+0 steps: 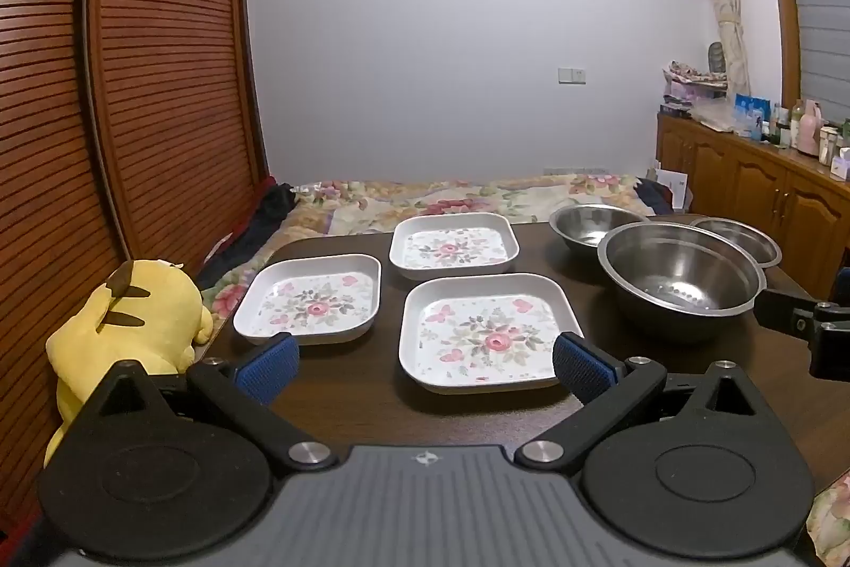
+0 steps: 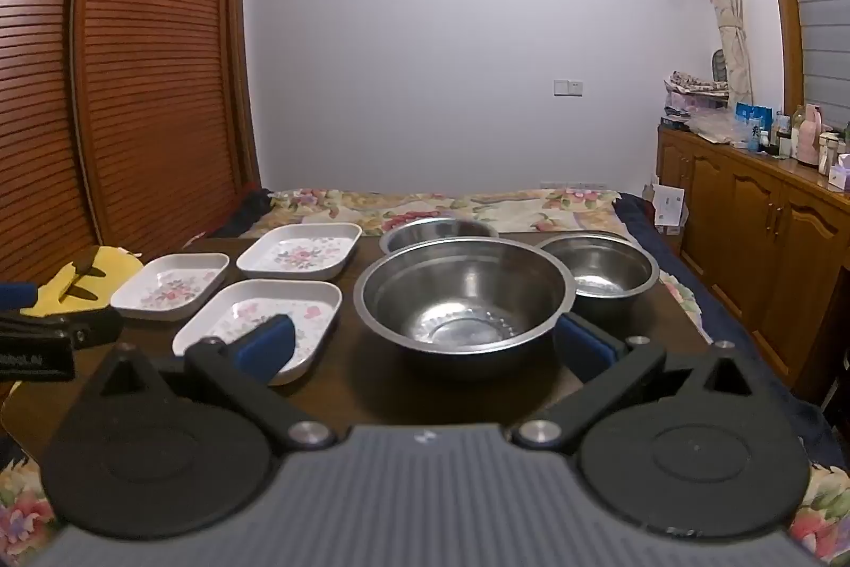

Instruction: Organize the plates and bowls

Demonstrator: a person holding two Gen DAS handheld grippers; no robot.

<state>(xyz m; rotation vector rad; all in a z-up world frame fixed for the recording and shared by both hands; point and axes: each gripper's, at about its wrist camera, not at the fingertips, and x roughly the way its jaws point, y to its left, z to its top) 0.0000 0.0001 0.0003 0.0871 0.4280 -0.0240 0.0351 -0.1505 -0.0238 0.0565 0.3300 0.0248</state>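
Three square white floral plates lie on the dark table: a near one (image 1: 486, 336) (image 2: 260, 325), a left one (image 1: 311, 298) (image 2: 170, 285) and a far one (image 1: 452, 246) (image 2: 300, 250). Three steel bowls stand to the right: a large one (image 1: 682, 277) (image 2: 462, 296), a far one (image 1: 592, 227) (image 2: 438, 229) and a right one (image 1: 738, 237) (image 2: 600, 267). My left gripper (image 1: 425, 367) is open and empty in front of the near plate. My right gripper (image 2: 425, 344) is open and empty, its fingers either side of the large bowl's near wall.
A yellow plush toy (image 1: 127, 322) sits at the table's left edge. A bed with a floral cover (image 1: 451, 197) lies behind the table. A slatted wooden wardrobe (image 1: 133, 89) stands left, a wooden cabinet (image 1: 744, 189) with bottles right.
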